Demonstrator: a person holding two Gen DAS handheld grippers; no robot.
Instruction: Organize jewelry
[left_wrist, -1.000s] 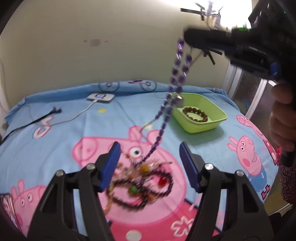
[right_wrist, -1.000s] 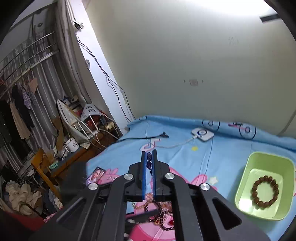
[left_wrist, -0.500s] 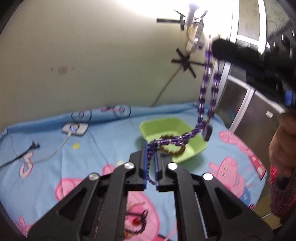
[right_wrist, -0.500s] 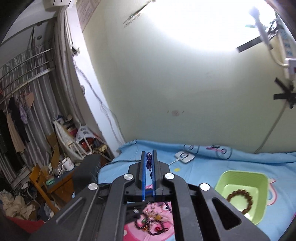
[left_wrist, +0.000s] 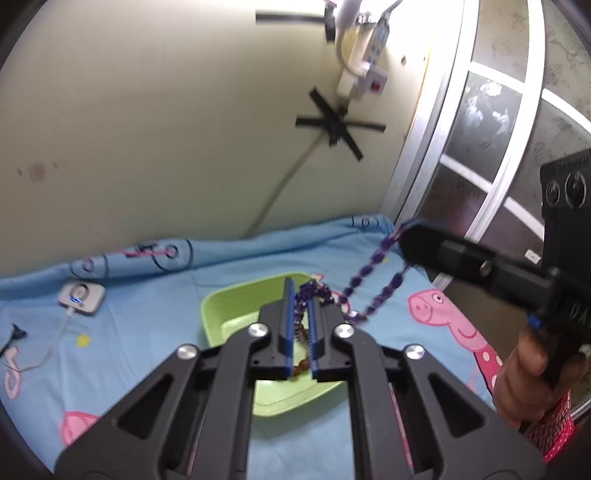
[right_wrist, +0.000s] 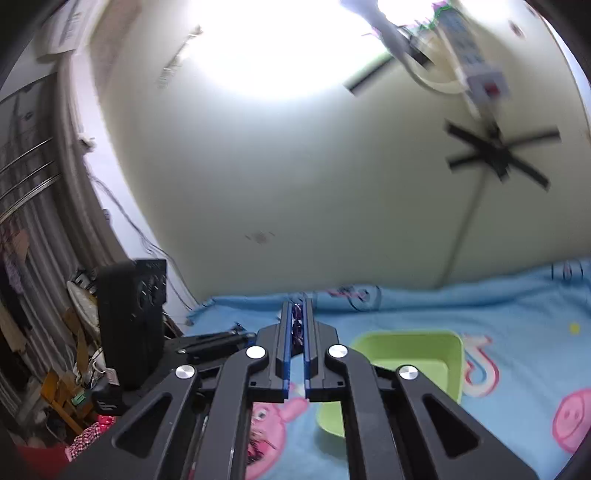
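Note:
A purple bead necklace (left_wrist: 364, 275) hangs in a loop between both grippers, above the green tray (left_wrist: 221, 306) on the blue cartoon bedsheet. My left gripper (left_wrist: 300, 295) is shut on one end of it, over the tray. My right gripper (left_wrist: 406, 236) is shut on the other end, up and to the right. In the right wrist view the purple beads (right_wrist: 296, 317) show between the shut fingers of my right gripper (right_wrist: 296, 308), with the tray (right_wrist: 406, 350) below. A brown bead bracelet (left_wrist: 301, 363) lies in the tray, mostly hidden by my left fingers.
A white charger puck (left_wrist: 81, 293) with a cable lies on the sheet at the left. The wall rises behind the bed, a glass door (left_wrist: 491, 140) at the right. A cluttered rack and chairs (right_wrist: 74, 350) stand beyond the bed's left edge.
Both grippers moved right and down over the green tray with the purple necklace. The right gripper has lowered, so the necklace hangs in a shorter, slacker loop.

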